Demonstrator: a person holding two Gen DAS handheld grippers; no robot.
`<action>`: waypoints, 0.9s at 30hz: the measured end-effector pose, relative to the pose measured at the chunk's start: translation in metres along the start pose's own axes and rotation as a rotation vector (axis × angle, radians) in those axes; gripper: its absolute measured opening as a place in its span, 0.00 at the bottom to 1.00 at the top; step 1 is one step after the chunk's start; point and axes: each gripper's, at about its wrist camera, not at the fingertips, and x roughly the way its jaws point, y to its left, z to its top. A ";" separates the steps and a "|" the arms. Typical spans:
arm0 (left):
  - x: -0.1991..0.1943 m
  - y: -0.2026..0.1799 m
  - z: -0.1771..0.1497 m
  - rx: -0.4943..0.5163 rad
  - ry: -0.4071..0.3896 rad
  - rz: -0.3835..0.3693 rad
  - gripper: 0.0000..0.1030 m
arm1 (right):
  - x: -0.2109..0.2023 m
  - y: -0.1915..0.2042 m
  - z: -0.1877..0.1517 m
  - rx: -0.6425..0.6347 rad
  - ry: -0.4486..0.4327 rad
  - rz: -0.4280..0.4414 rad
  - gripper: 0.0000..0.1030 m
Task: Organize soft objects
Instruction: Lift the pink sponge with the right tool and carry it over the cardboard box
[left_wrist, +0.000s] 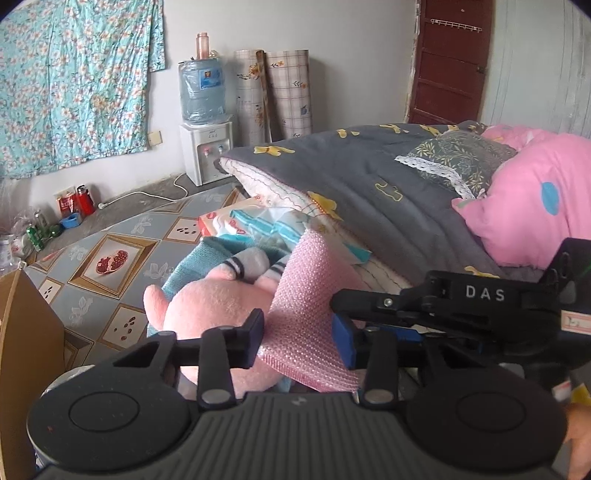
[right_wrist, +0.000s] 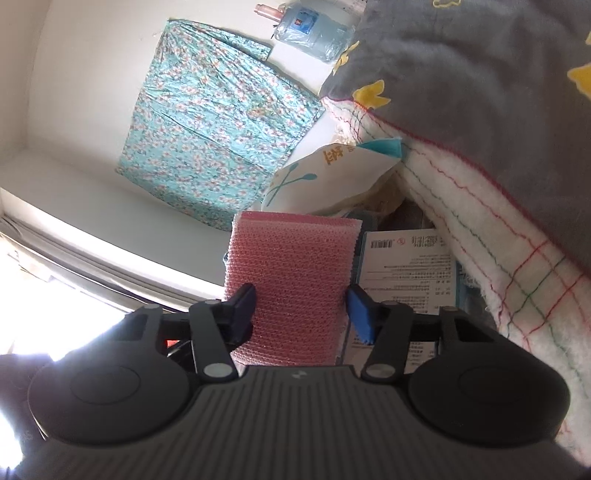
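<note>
The pink bubble-wrap sheet (left_wrist: 306, 325), pinched by both left tongs (left_wrist: 301, 338) and right tongs (right_wrist: 301, 314), could tear if pulled apart.

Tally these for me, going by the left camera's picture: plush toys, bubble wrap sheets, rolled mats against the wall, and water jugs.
Plush toy: 1
Bubble wrap sheet: 1
Rolled mats: 2
Water jug: 1
Total: 5
</note>
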 end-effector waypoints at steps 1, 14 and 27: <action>0.000 0.000 0.001 -0.005 0.000 -0.001 0.38 | -0.003 0.003 -0.001 -0.008 -0.003 -0.006 0.49; -0.054 -0.008 0.002 -0.033 -0.053 -0.061 0.37 | -0.058 0.058 -0.011 -0.156 -0.068 -0.015 0.47; -0.146 -0.004 -0.013 -0.090 -0.116 -0.005 0.37 | -0.096 0.124 -0.050 -0.243 -0.004 0.077 0.47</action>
